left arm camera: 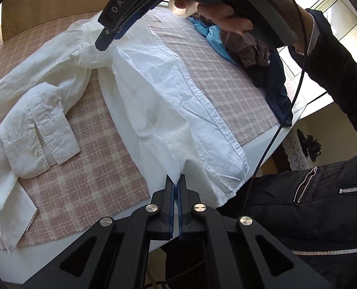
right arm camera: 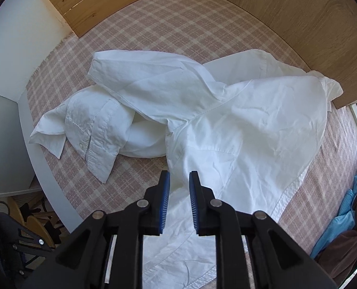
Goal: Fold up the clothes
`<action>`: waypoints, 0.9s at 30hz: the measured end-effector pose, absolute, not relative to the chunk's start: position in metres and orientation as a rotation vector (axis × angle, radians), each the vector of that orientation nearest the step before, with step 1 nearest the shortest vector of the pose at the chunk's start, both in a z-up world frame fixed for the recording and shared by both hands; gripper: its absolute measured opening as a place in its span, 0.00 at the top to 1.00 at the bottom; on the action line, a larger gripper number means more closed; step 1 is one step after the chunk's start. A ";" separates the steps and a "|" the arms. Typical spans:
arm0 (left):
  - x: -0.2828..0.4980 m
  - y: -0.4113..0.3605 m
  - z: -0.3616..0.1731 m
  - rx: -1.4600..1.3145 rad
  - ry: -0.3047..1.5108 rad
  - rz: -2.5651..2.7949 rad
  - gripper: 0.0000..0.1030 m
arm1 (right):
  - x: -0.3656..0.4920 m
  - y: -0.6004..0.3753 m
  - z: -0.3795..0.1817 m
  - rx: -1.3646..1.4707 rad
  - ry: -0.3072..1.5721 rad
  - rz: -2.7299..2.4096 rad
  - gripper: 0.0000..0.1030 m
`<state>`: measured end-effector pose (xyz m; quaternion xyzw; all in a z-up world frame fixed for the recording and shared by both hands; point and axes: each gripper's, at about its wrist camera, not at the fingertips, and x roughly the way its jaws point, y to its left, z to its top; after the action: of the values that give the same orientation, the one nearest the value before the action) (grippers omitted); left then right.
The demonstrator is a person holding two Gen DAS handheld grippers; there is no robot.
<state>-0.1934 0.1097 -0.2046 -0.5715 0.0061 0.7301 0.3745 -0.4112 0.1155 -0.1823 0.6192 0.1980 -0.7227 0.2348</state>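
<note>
White shirt lies spread on the pink checked cloth that covers the desk. In the left wrist view, the left gripper is closed, and it pinches the lower edge of the shirt between its blue pads. Left of this gripper one sleeve lies folded over, with the cuff buttoned. Far ahead and to the right is a pile of clothes.

In the right wrist view, the right gripper is open and holds nothing; the shirt lies just under and ahead of its fingers. The cuff is ahead to its left.
</note>
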 end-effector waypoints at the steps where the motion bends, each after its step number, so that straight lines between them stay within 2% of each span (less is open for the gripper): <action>1: -0.195 0.109 -0.200 -1.460 0.019 1.865 0.99 | -0.405 0.122 -0.177 1.668 0.526 -2.001 0.62; 3: -0.197 0.110 -0.191 -1.449 0.036 1.855 0.99 | -0.371 0.148 -0.175 1.674 0.424 -2.024 0.58; 11: -0.203 0.126 -0.172 -1.363 0.121 1.764 0.99 | -0.234 0.251 -0.169 1.680 0.004 -2.087 0.55; 17: -0.205 0.146 -0.168 -1.326 0.242 1.668 0.99 | -0.112 0.213 -0.235 1.709 -0.368 -1.974 0.56; 20: -0.203 0.153 -0.162 -1.301 0.289 1.650 0.99 | -0.111 0.183 -0.266 1.725 -0.463 -1.997 0.58; 24: -0.203 0.154 -0.156 -1.280 0.320 1.663 0.99 | -0.138 0.225 -0.264 1.720 -0.650 -2.374 0.59; 27: -0.206 0.154 -0.155 -1.278 0.315 1.669 0.99 | -0.145 0.253 -0.247 1.731 -0.572 -2.566 0.59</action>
<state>-0.2059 0.1542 -0.1552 -0.5253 0.1295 0.6862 0.4863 -0.1451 0.2526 -0.2466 0.5499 -0.1818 -0.8152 -0.0031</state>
